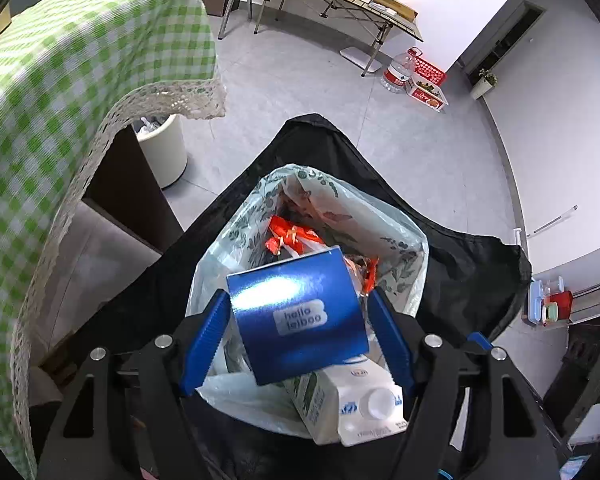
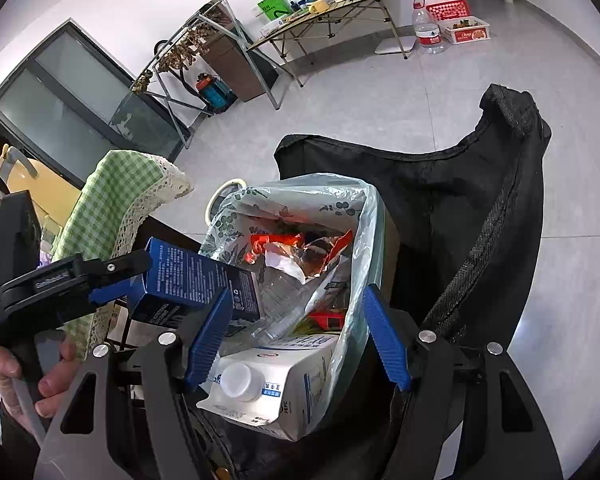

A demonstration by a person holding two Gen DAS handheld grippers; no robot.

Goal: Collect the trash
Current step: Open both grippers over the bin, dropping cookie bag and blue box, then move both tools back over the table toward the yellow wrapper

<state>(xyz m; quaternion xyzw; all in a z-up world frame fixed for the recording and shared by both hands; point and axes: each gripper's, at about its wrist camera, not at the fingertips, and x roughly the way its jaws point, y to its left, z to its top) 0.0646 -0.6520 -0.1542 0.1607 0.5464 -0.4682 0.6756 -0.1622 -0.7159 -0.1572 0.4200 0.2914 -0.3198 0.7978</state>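
Your left gripper (image 1: 300, 336) has its jaws spread around the blue box (image 1: 300, 316), which sits over the trash bag (image 1: 404, 240) mouth. It may topple outside off the milk carton (image 1: 356, 404). Your right gripper (image 2: 296, 336) hangs spread, empty, above the bag.

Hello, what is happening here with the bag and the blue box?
A person is collecting trash with a handheld gripper in each hand. The left gripper has a blue box between its fingers, over the open printed plastic bag; the pads seem not to press it. The bag sits in a black fabric holder and already holds a white milk carton and red wrappers. The right gripper hovers open and empty over it.
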